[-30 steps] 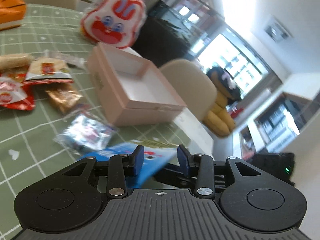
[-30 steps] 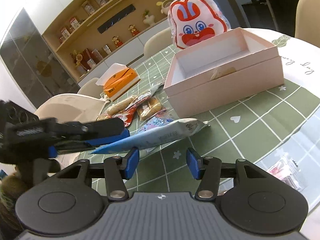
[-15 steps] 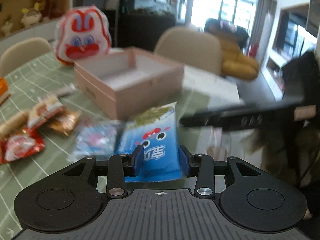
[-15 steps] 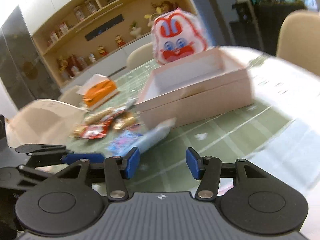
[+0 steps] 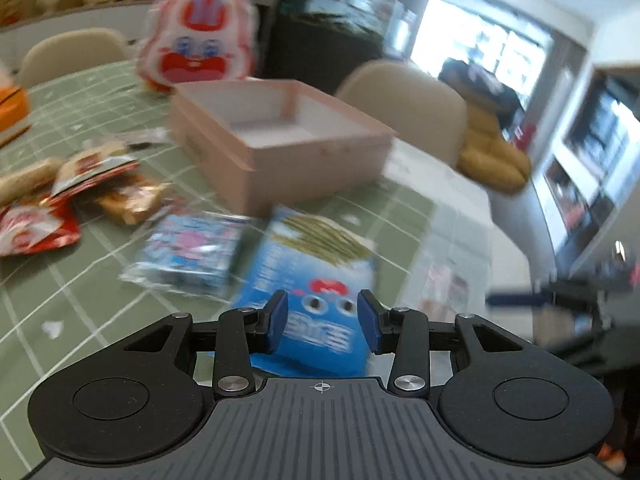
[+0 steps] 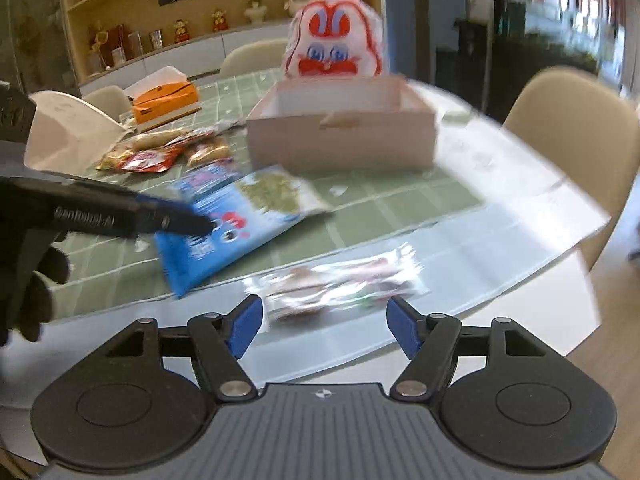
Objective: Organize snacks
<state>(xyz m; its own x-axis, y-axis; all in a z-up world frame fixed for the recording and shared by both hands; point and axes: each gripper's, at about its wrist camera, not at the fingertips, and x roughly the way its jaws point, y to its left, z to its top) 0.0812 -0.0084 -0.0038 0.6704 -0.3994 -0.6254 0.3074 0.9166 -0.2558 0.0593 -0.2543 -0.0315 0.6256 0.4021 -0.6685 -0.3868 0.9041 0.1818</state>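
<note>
Right gripper (image 6: 324,330) fingers just spread, empty; left gripper (image 5: 322,322) clamps blue packet (image 5: 316,280) before pink box (image 5: 280,148).

Both wrist cams low, close over the table (image 5: 100,280), angled down; both see pink box (image 5: 280,148) (image 6: 340,140).

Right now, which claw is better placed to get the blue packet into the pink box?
Left. The left claw already straddles the blue packet, and the pink box lies straight ahead of it. The right claw has just been opening, nothing between its jaws, over a clear packet near the table edge.
</note>
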